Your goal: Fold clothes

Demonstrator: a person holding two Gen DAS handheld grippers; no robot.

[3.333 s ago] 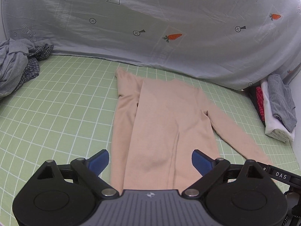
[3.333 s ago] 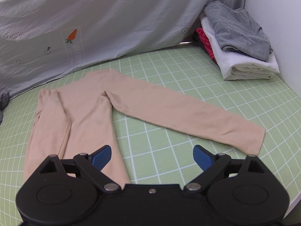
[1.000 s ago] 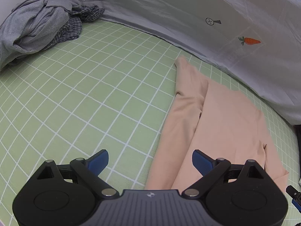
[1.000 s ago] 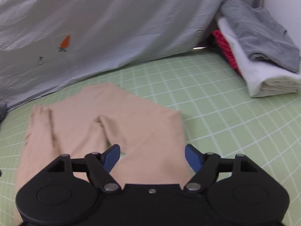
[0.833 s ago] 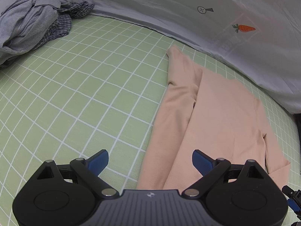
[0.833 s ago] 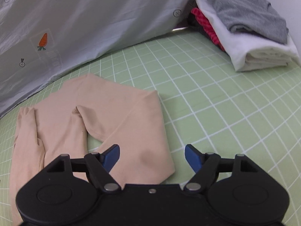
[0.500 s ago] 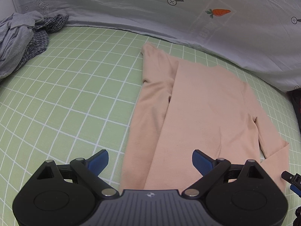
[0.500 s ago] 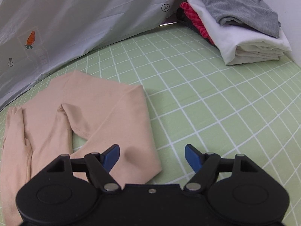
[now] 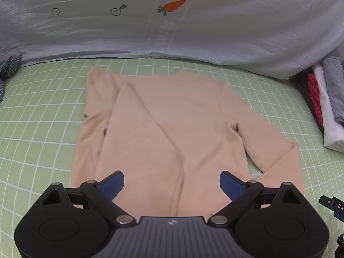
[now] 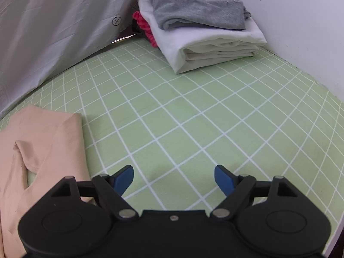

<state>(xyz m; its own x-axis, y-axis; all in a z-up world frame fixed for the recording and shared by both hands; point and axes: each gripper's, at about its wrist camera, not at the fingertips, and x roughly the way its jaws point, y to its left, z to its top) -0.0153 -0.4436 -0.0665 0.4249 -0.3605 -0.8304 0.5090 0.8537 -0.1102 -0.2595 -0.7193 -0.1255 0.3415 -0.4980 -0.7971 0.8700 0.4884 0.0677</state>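
A peach long-sleeved top [image 9: 163,124] lies flat on the green checked sheet [image 9: 43,111], collar end far, hem near. Its left sleeve lies along its left side, and its right sleeve [image 9: 277,150] is bent back toward the hem. My left gripper [image 9: 171,182] hovers open over the hem, holding nothing. In the right wrist view the top [image 10: 45,142] shows only at the left edge with the bent sleeve. My right gripper [image 10: 173,179] is open over bare sheet [image 10: 193,116] to the right of the top.
A stack of folded clothes [image 10: 206,32], grey on white with red behind, stands at the far right by a white wall [image 10: 301,21]. A grey carrot-print cloth [image 9: 172,21] hangs along the back. Crumpled dark clothes [image 9: 6,71] lie at the far left.
The right sleeve, earlier stretched out to the right, is now bent back toward the hem. My left gripper swung right and centred on the top. My right gripper turned right, off the top.
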